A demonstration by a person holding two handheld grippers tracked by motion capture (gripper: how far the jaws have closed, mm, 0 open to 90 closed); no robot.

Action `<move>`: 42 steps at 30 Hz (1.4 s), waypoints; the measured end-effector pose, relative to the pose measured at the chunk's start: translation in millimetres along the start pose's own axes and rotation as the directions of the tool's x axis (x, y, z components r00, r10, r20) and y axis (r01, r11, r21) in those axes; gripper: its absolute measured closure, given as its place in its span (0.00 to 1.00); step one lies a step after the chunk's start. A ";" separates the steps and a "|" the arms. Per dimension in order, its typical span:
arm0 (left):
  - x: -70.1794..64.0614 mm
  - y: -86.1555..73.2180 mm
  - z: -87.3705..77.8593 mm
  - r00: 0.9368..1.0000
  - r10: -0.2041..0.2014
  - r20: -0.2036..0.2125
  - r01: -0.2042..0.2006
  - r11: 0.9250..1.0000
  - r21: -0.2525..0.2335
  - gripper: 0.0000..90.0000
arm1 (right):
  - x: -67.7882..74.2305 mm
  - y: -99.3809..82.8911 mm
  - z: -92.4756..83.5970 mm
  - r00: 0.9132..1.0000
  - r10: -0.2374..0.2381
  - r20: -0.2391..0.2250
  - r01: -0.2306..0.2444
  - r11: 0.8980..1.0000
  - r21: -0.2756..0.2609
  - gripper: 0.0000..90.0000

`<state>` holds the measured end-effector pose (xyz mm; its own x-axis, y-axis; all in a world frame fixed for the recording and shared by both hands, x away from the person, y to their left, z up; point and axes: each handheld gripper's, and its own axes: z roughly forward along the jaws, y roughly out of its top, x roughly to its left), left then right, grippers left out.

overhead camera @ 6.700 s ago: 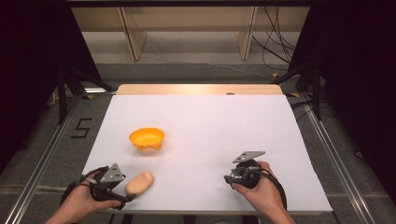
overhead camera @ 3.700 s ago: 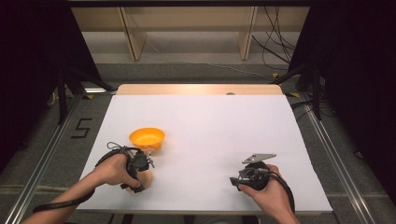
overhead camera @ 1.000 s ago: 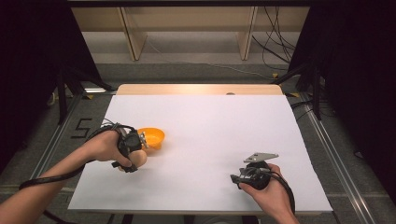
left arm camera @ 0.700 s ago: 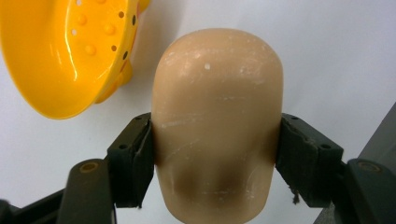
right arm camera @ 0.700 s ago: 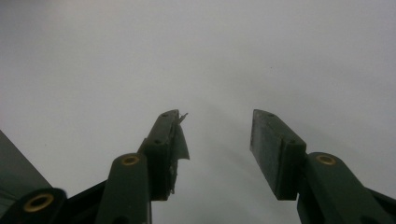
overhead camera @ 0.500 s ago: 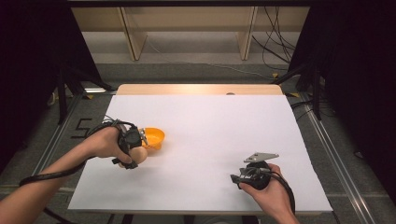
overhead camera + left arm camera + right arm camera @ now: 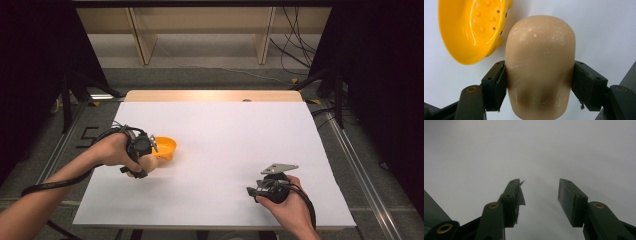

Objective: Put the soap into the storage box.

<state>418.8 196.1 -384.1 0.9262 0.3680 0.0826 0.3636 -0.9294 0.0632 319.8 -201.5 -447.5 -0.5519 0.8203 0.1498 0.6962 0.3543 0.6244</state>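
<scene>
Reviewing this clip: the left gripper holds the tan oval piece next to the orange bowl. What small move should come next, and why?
Probably carry it a little further, over the orange bowl: the left gripper clamps the tan piece beside the rim, not above the hollow.

Bread roll (image 7: pixel 540 67) beside bowl (image 7: pixel 471 30)

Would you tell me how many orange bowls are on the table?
1: the orange bowl sits at the table's left side, beside the left gripper.
</scene>
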 end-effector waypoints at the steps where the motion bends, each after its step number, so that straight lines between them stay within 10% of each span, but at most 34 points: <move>1: 0.3 0.1 0.1 1.000 -0.001 0.000 0.001 1.000 -0.002 0.36 | -0.6 0.1 0.0 1.000 -0.009 0.001 0.009 1.000 -0.001 0.59; 42: 20.2 8.0 -3.9 1.000 -0.030 -0.005 0.030 0.999 -0.026 0.36 | -3.6 0.6 -0.8 1.000 -0.024 0.002 0.024 1.000 -0.013 0.59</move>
<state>440.0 196.2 -378.1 0.9142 0.3960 0.0859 0.3885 -0.9169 0.0917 321.8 -204.6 -447.1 -0.5674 0.8125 0.1336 0.6769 0.3679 0.6376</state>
